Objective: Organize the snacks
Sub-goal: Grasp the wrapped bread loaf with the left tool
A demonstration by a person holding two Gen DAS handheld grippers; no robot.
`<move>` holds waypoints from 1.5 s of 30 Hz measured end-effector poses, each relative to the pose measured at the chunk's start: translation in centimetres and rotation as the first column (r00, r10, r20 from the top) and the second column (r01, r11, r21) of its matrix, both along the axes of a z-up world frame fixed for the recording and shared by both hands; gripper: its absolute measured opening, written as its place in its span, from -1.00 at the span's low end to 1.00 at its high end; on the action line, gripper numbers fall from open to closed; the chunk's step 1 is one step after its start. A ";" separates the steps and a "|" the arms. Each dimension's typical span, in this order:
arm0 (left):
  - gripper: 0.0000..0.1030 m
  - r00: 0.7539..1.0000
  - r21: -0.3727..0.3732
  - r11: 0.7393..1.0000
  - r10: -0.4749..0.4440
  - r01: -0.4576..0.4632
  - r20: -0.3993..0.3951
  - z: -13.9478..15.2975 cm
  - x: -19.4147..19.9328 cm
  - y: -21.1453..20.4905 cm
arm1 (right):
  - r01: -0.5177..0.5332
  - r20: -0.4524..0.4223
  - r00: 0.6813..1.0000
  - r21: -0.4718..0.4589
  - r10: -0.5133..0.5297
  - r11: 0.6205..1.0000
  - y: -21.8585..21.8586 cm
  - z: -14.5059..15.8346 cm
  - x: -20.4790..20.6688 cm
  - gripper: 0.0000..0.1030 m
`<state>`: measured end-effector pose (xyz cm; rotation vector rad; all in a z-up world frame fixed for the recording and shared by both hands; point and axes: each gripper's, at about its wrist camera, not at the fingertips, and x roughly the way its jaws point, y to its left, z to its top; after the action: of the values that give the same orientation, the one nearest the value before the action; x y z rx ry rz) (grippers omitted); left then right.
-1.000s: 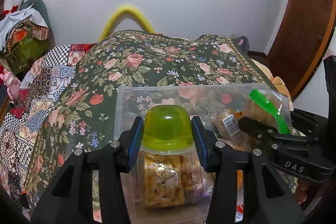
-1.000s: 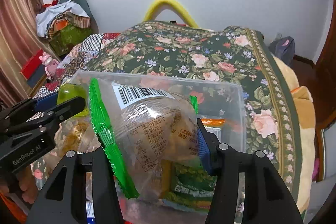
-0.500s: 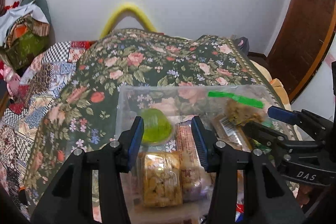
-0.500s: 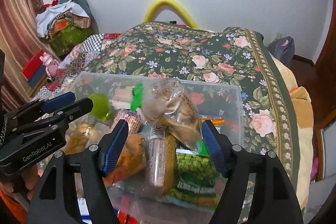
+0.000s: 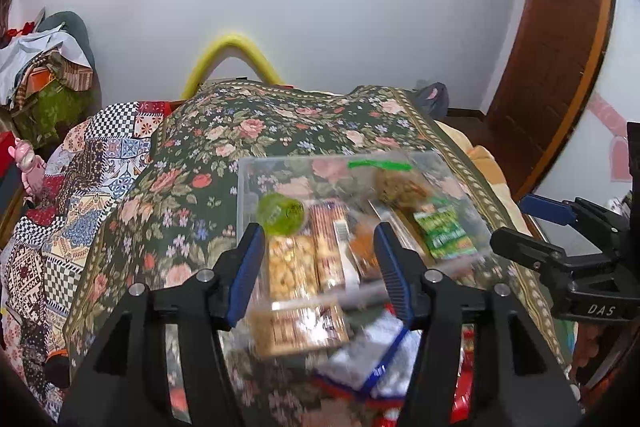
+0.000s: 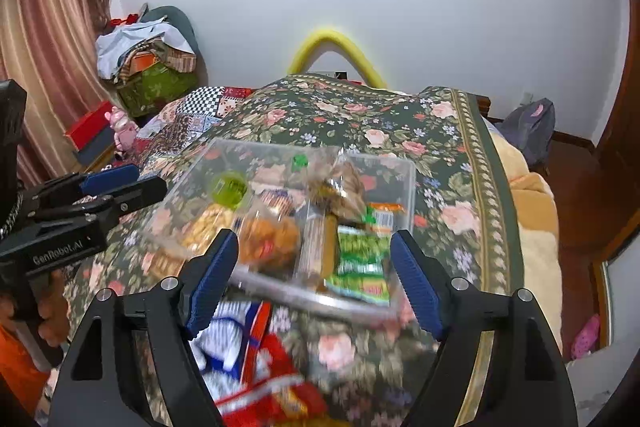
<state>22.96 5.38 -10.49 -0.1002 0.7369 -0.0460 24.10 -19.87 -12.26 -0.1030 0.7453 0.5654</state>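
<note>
Snacks lie packed inside the clear plastic box (image 5: pixel 256 179) that stands on the flowered bedspread (image 5: pixel 192 195). The jar with the green lid (image 5: pixel 280 213) lies on its side along the left wall of the box, and the bag with the green seal (image 5: pixel 394 183) rests in the far right corner, against the back wall. Between them lie long packets side by side, and a green packet (image 6: pixel 358 259) is near the right wall.

My left gripper (image 5: pixel 318 269) is released, its jaws spread wide and holding nothing; it hangs above the near rim of the box. My right gripper (image 6: pixel 314 281) is also released and empty, with jaws wide apart, over the near rim on the right half. In the right wrist view the left gripper stands off to the left, outside the box.

On the bedspread in front of the box lie more snacks: a blue and white packet (image 5: pixel 372 359) and a red packet (image 6: pixel 272 387), both blurred. On the far side of the box and to its left, the bedspread is open cloth. The right edge of the bedspread runs close beside the box.
</note>
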 end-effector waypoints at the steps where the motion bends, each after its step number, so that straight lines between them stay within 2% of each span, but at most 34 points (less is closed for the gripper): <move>1: 0.15 1.000 0.000 1.000 -0.004 0.004 -0.001 -0.1 -0.4 -0.1 | 0.000 -0.001 1.000 -0.001 0.000 1.000 -0.2 -0.1 -0.3 0.48; 6: 0.24 0.999 0.002 1.000 -0.011 0.011 -0.040 -1.5 -3.0 -0.2 | 0.019 -0.011 1.000 -0.021 -0.020 1.000 -1.6 -1.3 -2.5 0.49; 11: 0.33 0.995 0.005 1.000 0.006 -0.006 -0.104 -4.2 -4.1 0.4 | 0.042 -0.047 0.998 -0.055 -0.044 0.998 -3.1 -3.5 -4.4 0.49; 15: 0.35 0.987 -0.039 0.999 0.030 -0.036 -0.157 -6.3 -4.4 1.0 | 0.062 -0.094 0.993 -0.062 -0.067 0.996 -4.0 -5.2 -5.1 0.49; 25: 0.35 0.983 -0.017 1.000 0.019 -0.022 -0.182 -9.3 -5.6 0.1 | 0.071 -0.211 0.973 -0.107 -0.092 0.992 -4.1 -10.3 -6.5 0.49; 29: 0.46 0.986 -0.036 0.999 0.031 -0.037 -0.163 -9.3 -5.1 0.2 | 0.082 -0.227 0.969 -0.061 -0.094 0.995 -4.5 -10.8 -6.4 0.47; 31: 0.52 0.987 -0.049 0.997 0.043 -0.051 -0.153 -9.2 -4.6 0.5 | 0.093 -0.225 0.969 -0.044 -0.101 0.995 -5.0 -10.8 -6.1 0.35; 33: 0.57 0.988 -0.064 0.996 0.049 -0.059 -0.149 -9.1 -3.9 0.7 | 0.089 -0.224 0.970 -0.025 -0.093 0.996 -5.4 -10.8 -6.0 0.00; 34: 0.57 0.987 -0.068 0.996 0.053 -0.064 -0.149 -9.1 -3.5 0.8 | 0.093 -0.218 0.971 -0.027 -0.097 0.995 -5.5 -10.7 -5.9 -0.11; 36: 0.60 0.987 -0.067 0.995 0.060 -0.070 -0.148 -9.1 -2.8 0.8 | 0.104 -0.201 0.973 -0.041 -0.110 0.994 -5.7 -10.6 -5.6 -0.61; 37: 0.61 0.987 -0.062 0.995 0.064 -0.074 -0.148 -9.1 -2.4 0.8 | 0.120 -0.188 0.973 -0.068 -0.131 0.990 -5.9 -10.6 -5.4 -0.72; 38: 0.61 0.987 -0.057 0.995 0.069 -0.078 -0.148 -9.2 -2.2 0.9 | 0.126 -0.183 0.973 -0.078 -0.138 0.989 -6.0 -10.7 -5.5 -0.77; 42: 0.65 0.983 -0.054 0.994 0.086 -0.095 -0.160 -9.8 -0.8 1.1 | 0.144 -0.199 0.967 -0.075 -0.157 0.987 -7.2 -11.2 -5.0 -0.77; 45: 0.68 0.981 -0.047 0.995 0.083 -0.093 -0.177 -10.6 0.2 1.1 | 0.157 -0.229 0.960 -0.042 -0.162 0.987 -8.1 -11.1 -5.0 -0.77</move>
<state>23.12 6.51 -21.11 -0.1916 0.9058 0.0275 19.12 -28.01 -23.31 0.0022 0.9783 0.4180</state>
